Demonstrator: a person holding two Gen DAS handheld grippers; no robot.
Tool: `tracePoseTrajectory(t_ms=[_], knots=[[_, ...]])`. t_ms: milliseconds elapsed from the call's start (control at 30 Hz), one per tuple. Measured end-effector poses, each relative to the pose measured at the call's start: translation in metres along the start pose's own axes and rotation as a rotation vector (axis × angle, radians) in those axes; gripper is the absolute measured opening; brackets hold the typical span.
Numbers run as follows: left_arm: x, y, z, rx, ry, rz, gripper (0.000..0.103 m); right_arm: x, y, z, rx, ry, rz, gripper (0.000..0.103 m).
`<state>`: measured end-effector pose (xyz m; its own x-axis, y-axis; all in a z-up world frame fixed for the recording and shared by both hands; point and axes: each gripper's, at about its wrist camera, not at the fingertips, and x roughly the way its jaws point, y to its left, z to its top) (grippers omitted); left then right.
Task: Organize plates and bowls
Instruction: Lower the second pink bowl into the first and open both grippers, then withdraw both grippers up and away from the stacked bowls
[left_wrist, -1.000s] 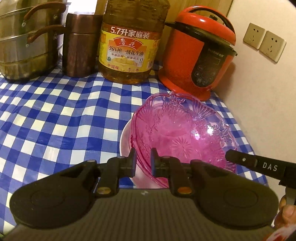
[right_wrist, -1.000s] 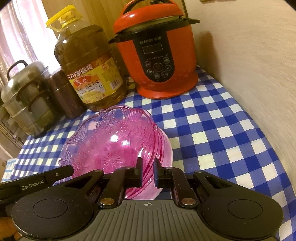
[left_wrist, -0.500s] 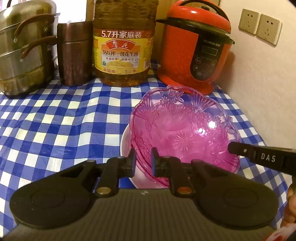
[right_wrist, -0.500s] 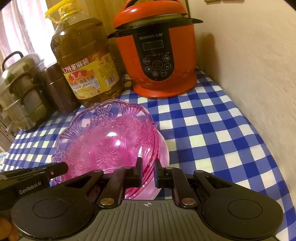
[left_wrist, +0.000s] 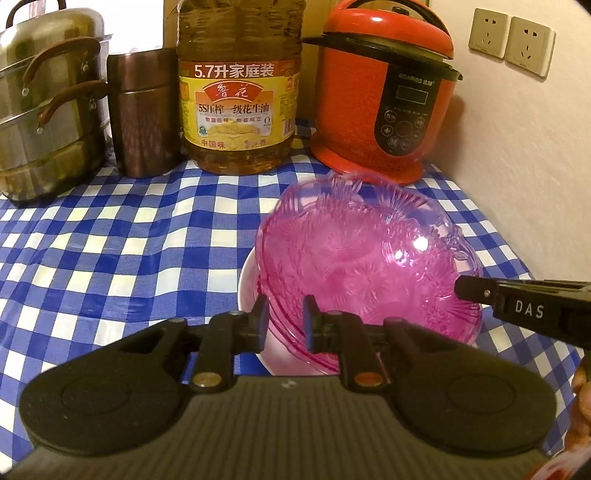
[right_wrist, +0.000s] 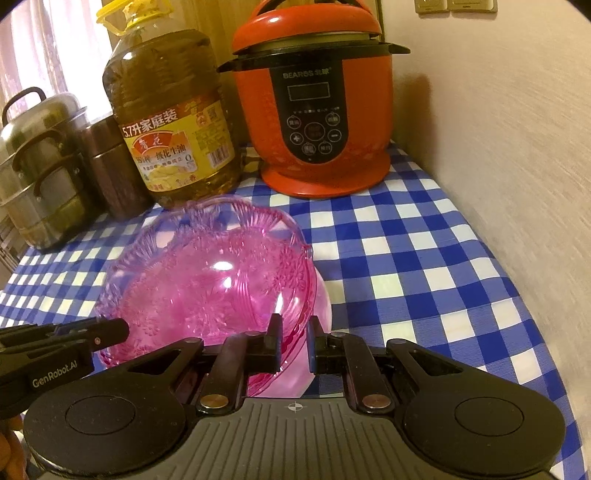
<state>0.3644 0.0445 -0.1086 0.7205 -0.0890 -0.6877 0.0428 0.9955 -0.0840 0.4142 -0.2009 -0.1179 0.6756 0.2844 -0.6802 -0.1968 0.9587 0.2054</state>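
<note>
A pink cut-glass bowl (left_wrist: 365, 258) sits tilted in a pale pink plate (left_wrist: 251, 280) on the blue checked tablecloth. My left gripper (left_wrist: 284, 325) is narrowly parted around the bowl's near-left rim. My right gripper (right_wrist: 295, 345) is likewise narrowly parted around the bowl's (right_wrist: 214, 277) near-right rim; its finger also shows at the right of the left wrist view (left_wrist: 517, 302). The pale plate (right_wrist: 325, 306) peeks out under the bowl. Whether the pads press the rim is unclear.
At the back stand a red pressure cooker (left_wrist: 384, 96), a large oil bottle (left_wrist: 236, 96), a copper canister (left_wrist: 142, 114) and a steel steamer pot (left_wrist: 48, 110). A wall (left_wrist: 524, 155) with sockets runs along the right.
Both grippers and the bowl have risen slightly and levelled; the back row of objects appears lower and fuller in both views. The grip on the rim looks unchanged.
</note>
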Motion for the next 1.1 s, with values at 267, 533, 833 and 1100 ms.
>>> tracePoseTrajectory(t_ms=[267, 533, 833, 1100], knots=[[0.001, 0.002, -0.001, -0.015, -0.008, 0.006, 0.026, 0.002, -0.006, -0.001, 0.022, -0.012, 0.009, 0.052], [-0.006, 0.008, 0.002, -0.063, -0.038, -0.016, 0.027, -0.004, -0.009, 0.002, 0.057, -0.042, 0.026, 0.053], [-0.013, 0.017, 0.004, -0.133, -0.053, -0.047, 0.027, -0.011, -0.013, 0.003, 0.096, -0.056, 0.041, 0.053], [-0.03, 0.018, 0.007, -0.174, -0.066, -0.073, 0.027, -0.032, -0.016, 0.004, 0.152, -0.092, 0.067, 0.053]])
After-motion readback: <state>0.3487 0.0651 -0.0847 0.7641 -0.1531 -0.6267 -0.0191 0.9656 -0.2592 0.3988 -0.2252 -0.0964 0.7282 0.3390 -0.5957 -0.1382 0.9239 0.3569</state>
